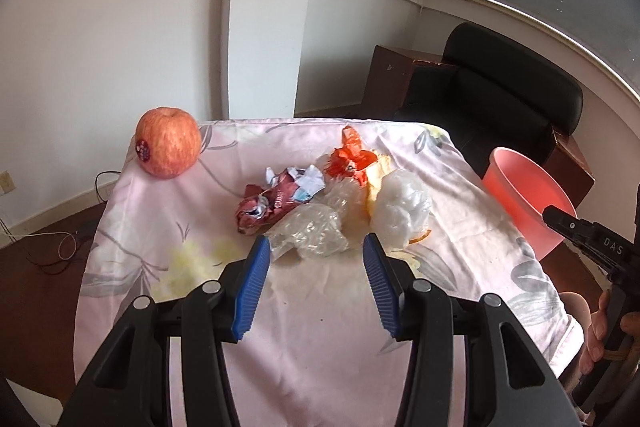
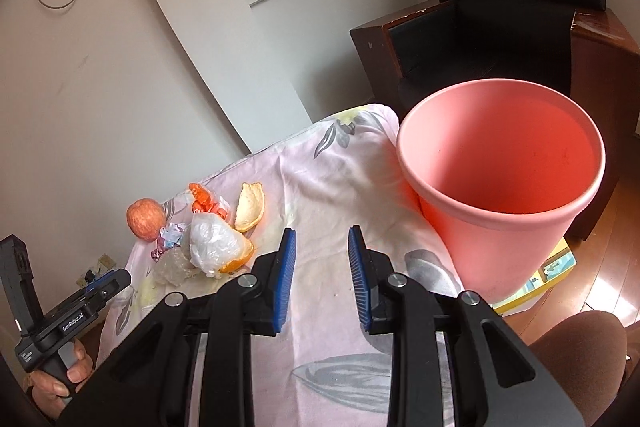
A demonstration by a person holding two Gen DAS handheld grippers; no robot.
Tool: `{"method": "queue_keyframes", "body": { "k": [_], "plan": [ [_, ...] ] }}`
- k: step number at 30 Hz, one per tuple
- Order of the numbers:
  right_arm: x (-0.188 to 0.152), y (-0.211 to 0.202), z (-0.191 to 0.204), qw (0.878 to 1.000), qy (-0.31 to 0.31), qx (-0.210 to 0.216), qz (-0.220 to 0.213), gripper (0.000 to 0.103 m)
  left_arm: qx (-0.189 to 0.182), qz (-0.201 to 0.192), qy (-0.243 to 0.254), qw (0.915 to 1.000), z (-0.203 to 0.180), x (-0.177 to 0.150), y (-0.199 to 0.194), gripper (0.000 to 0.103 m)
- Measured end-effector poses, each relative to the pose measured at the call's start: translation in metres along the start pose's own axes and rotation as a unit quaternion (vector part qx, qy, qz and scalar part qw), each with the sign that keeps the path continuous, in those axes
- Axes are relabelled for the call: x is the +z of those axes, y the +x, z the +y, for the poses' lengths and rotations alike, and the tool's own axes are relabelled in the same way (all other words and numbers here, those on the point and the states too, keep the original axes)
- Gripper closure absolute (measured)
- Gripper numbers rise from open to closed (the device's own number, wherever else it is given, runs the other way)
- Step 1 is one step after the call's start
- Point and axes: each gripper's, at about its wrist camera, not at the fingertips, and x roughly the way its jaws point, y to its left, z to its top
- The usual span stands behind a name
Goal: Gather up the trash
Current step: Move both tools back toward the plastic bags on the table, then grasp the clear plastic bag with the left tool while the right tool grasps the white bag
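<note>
Left gripper (image 1: 314,251) open wide, empty, just short of clear wrap (image 1: 308,235). Right gripper (image 2: 322,239) part open, empty. Bin (image 2: 500,187) beside it, empty.

The left hand-held gripper (image 1: 314,247) hangs open and empty over a worktop (image 1: 320,327) draped in pale floral cloth. Just past its blue pads (image 1: 252,287) lies crumpled clear plastic (image 1: 310,233), then a maroon wrapper (image 1: 276,201), an orange wrapper (image 1: 352,159), and a white bag (image 1: 400,205). An apple (image 1: 168,142) sits far left. A pink bin (image 1: 528,199) stands right.
</note>
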Motion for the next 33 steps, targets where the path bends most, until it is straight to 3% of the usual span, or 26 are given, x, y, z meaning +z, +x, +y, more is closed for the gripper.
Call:
{"method": "queue_keyframes", "body": {
  "k": [5,13,20,22,24,26,33],
  "plan": [
    [-0.004,0.008,0.010,1.000,-0.009,0.002,0.013,0.075,-0.005,0.004,-0.005,1.0000,0.009,0.001,0.009,0.055],
    [-0.007,0.012,0.021,0.999,-0.031,0.004,0.025,0.075,-0.016,0.019,0.034,0.9991,0.006,0.011,0.046,0.055],
    [-0.007,0.024,0.041,0.997,-0.052,0.040,0.047,0.075,-0.032,0.054,0.018,0.9978,0.016,0.013,0.074,0.055],
    [-0.006,0.028,0.049,0.995,-0.060,0.053,0.053,0.075,-0.040,0.057,0.020,0.9974,0.015,0.010,0.076,0.060],
    [-0.004,0.032,0.055,0.994,-0.068,0.063,0.057,0.075,-0.050,0.058,0.024,0.9968,0.013,0.008,0.075,0.076],
    [-0.002,0.039,0.062,0.993,-0.073,0.073,0.065,0.075,-0.058,0.057,0.025,0.9964,0.012,0.006,0.073,0.082],
    [0.007,0.070,0.077,0.989,-0.080,0.091,0.089,0.075,-0.073,0.049,0.010,0.9961,0.019,0.003,0.060,0.089]
  ]
}}
